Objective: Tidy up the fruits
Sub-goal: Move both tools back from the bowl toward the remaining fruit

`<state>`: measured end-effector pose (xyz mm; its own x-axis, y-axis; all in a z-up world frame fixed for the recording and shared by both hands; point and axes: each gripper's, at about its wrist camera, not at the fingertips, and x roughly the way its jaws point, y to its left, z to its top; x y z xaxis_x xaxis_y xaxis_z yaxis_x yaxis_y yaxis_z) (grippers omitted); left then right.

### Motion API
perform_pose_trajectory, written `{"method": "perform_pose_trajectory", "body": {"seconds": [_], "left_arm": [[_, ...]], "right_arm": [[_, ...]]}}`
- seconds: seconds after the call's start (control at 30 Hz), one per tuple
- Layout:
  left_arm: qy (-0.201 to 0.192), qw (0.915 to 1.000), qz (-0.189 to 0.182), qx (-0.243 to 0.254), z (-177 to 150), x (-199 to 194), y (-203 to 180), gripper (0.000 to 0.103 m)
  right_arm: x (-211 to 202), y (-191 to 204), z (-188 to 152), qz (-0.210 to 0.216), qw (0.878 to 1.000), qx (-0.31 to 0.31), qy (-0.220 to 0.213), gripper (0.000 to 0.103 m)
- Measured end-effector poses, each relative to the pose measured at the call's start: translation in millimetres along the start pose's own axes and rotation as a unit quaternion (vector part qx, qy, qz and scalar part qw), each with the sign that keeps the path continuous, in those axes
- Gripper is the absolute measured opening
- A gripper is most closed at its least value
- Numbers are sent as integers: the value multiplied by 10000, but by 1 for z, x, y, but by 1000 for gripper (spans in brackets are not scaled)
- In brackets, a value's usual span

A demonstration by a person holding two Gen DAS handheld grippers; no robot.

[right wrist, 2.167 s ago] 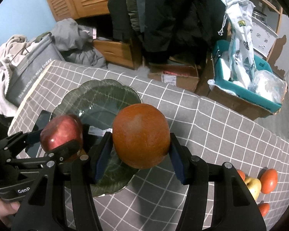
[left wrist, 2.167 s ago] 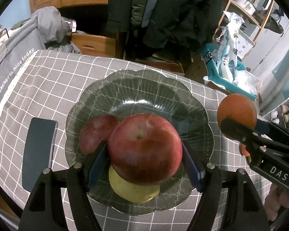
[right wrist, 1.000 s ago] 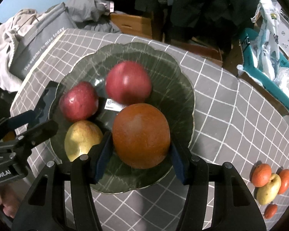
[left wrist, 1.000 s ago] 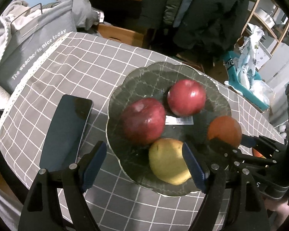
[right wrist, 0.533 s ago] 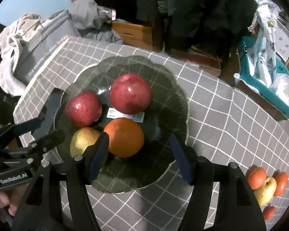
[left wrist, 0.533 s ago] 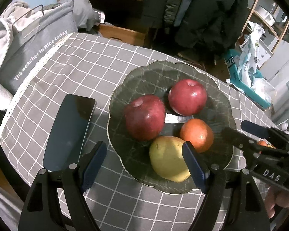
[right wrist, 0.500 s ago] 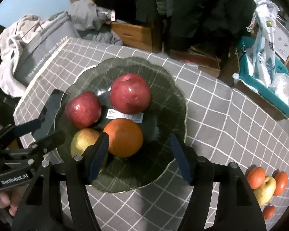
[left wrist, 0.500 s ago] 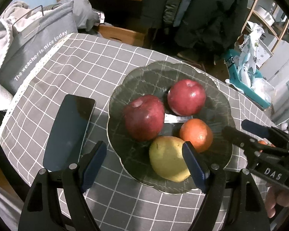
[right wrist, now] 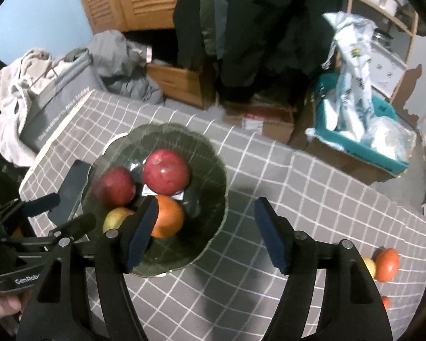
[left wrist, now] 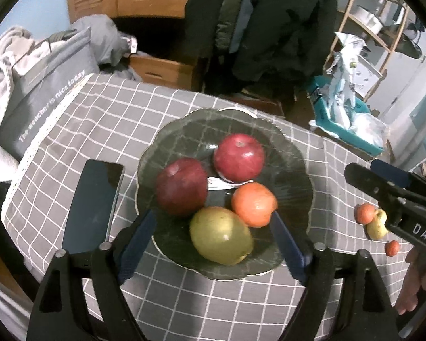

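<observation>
Now, from left: dark phone [left wrist: 92, 199] flat on checked tablecloth [left wrist: 93, 119] nr the table's left edge, just beside the dark glass plate [left wrist: 295, 153], not quite touching as far as visible. Plate sits mid-table, toward far-left part of cloth. On plate, 4 fruits bunched: dark red apple [left wrist: 181, 186] on left, brighter red apple [left wrist: 238, 157] behind it toward far rim, yellow-green pear [left wrist: 221, 236] at near rim, orange [left wrist: 254, 204] on right, touching pear. White label [left wrist: 221, 183] flat betw. the apples.

Left gripper [left wrist: 214, 236] over plate's near rim, jaws wide apart and just been opening further, pads clear of fruit; pear and orange seen betw. them but not pressed. Right gripper [right wrist: 206, 233] above cloth just right of plate, jaws spread, just been opening, nothing gripped; orange [right wrist: 166, 216] lies on plate behind its left pad. Part of a hand [left wrist: 414, 284] under right gripper's body at lower right.

Far right, nr table's right edge, well apart from plate: small cluster of loose fruit [left wrist: 375, 221] – orange-red ones plus a yellowish one, touching; another small red one [left wrist: 392, 248] close by.
</observation>
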<state>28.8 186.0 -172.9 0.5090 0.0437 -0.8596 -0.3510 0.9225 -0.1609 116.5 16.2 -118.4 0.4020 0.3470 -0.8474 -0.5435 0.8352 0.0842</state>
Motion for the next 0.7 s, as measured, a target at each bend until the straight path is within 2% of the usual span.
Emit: {"method": "perform_pose_trajectory", "body": {"seconds": [0.6, 0.7], "left_arm": [[-450, 9966, -398, 559, 4, -48, -61, 87], [-527, 9956, -454, 629, 4, -55, -71, 91]], "right_arm": [[-80, -41, -8, -491, 9958, 267, -731, 76], [-91, -47, -10, -574, 9945, 287, -827, 77]]}}
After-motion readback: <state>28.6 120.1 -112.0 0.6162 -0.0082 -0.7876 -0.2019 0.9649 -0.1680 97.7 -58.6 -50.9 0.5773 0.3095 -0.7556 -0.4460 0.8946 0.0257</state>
